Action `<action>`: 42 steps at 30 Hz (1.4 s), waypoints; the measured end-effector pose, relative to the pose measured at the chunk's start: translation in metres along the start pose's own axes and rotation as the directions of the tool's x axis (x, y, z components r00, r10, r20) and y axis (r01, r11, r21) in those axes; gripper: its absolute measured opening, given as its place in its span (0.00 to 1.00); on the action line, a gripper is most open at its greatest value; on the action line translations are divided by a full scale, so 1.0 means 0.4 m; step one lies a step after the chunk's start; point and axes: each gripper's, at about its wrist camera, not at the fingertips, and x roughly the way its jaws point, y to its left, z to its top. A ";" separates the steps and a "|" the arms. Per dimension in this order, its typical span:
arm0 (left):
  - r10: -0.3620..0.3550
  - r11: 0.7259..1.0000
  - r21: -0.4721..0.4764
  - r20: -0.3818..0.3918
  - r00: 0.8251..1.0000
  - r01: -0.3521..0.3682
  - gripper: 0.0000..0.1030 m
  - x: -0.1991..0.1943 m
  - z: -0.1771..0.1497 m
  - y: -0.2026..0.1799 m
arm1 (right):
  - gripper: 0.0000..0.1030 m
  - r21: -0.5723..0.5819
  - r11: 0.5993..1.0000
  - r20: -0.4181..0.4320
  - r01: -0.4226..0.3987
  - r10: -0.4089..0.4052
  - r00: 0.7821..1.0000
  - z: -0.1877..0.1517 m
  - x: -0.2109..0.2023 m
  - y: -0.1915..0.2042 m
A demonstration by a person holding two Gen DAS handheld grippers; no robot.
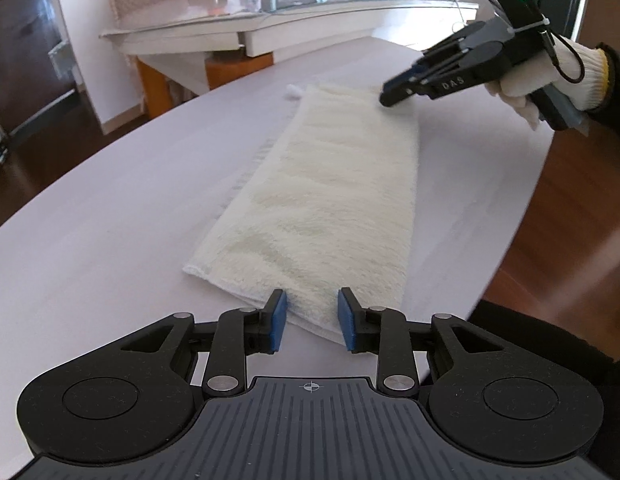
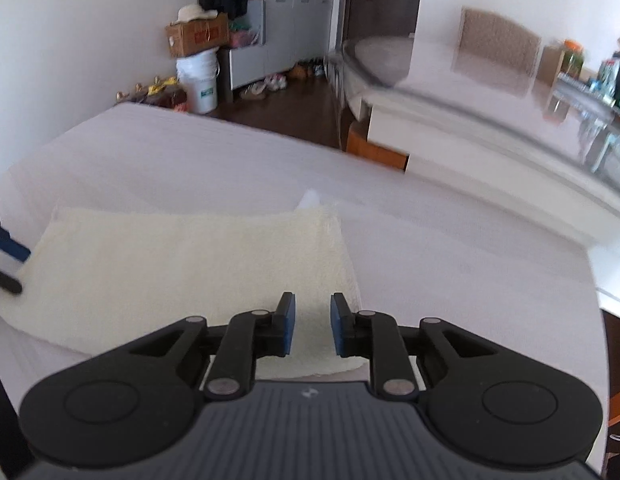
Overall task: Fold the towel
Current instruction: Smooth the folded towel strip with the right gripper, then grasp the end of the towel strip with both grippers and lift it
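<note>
Left wrist view shows the cream terry towel [image 1: 330, 200], already folded into a long strip on the white counter [image 1: 109, 208], with the left gripper [image 1: 312, 318] and right gripper [image 1: 394, 94] at opposite ends, jaws narrowly parted and empty, so I judge the next fold needs each end pinched.

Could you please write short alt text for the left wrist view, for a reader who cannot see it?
A cream towel, folded into a long strip, lies on a white table. The left gripper hangs open over its near end; the right gripper, in a gloved hand, is at its far end.
</note>
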 end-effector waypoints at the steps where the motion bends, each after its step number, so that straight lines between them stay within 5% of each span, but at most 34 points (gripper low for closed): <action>1: 0.008 1.000 0.005 0.005 1.000 -0.008 0.36 -0.007 -0.001 -0.002 | 0.27 -0.001 1.000 0.015 -0.002 0.002 1.000 -0.004 -0.016 0.009; 6: 0.074 0.993 0.092 0.027 0.997 -0.076 0.46 -0.038 -0.008 0.006 | 0.33 -0.052 0.999 0.063 -0.003 0.006 0.998 -0.043 -0.117 0.109; 13: 0.072 0.956 0.282 0.061 0.996 -0.087 0.51 -0.028 -0.008 0.030 | 0.35 -0.087 0.996 0.053 -0.029 0.033 0.998 -0.088 -0.167 0.219; 22: -0.052 0.890 0.455 0.057 0.997 0.020 0.64 0.000 -0.002 0.073 | 0.39 -0.194 0.979 0.023 -0.060 0.066 0.998 -0.099 -0.150 0.383; 29: -0.155 0.812 0.576 0.054 0.986 0.096 0.70 0.003 -0.002 0.107 | 0.39 -0.400 0.915 0.010 -0.056 0.065 0.998 -0.072 -0.103 0.495; 36: -0.173 0.820 0.562 0.066 0.983 0.107 0.72 0.011 -0.010 0.146 | 0.32 -0.567 0.821 -0.020 -0.069 0.070 0.997 -0.069 -0.051 0.579; 42: -0.187 0.820 0.561 0.078 0.979 0.112 0.72 0.000 -0.029 0.162 | 0.28 -0.624 0.778 -0.036 -0.068 0.059 0.998 -0.063 -0.015 0.606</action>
